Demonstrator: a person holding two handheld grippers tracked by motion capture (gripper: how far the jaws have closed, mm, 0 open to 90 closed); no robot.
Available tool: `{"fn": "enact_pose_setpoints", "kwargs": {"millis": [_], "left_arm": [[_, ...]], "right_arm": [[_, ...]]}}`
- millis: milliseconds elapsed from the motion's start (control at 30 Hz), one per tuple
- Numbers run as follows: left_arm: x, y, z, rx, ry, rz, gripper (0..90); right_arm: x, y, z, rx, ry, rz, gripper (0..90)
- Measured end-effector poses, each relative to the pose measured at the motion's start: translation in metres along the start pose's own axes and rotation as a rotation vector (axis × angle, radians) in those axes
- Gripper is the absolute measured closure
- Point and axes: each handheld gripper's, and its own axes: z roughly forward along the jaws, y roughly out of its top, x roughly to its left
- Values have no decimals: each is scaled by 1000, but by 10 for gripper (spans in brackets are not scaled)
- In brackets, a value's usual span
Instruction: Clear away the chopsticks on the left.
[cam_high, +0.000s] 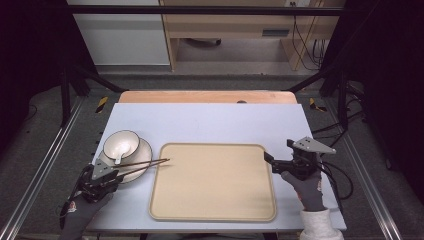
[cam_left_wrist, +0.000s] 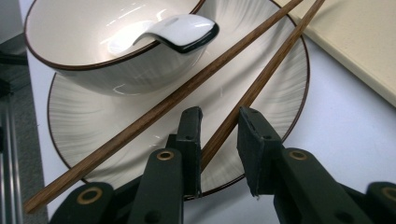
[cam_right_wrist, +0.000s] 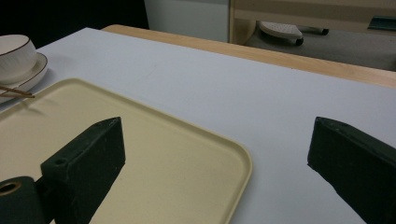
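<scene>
The worktop is evenly lit from above, while the surroundings at left and right are left in darkness. Bright glare is seen inside the bowl. The near black fingers are softly blurred; shadows are faint.

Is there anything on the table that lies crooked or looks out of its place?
Yes. The two chopsticks lie askew across the plate, spreading apart, and their tips hang over the tray's rim. The spoon rests tilted on the bowl's edge. Nothing is spilled or broken.
</scene>
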Motion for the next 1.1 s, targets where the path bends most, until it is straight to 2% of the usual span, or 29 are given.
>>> {"fn": "enact_pose_setpoints", "kwargs": {"millis": [200, 333, 567, 867, 1100], "left_arm": [[0, 0, 2, 1, -11, -10, 680], [-2, 3, 1, 13, -16, -4, 740], [-3, 4, 1, 15, -33, -8, 777], [-8, 8, 4, 16, -60, -32, 830], [-10, 11, 6, 15, -63, -54, 840]], "right_arm": [[0, 0, 0, 1, -1, -2, 41], [0, 0, 0, 1, 0, -1, 41], [0, 0, 0, 1, 0, -1, 41], [0, 0, 0, 6, -1, -6, 41], [0, 0, 0, 4, -2, -5, 41]]}}
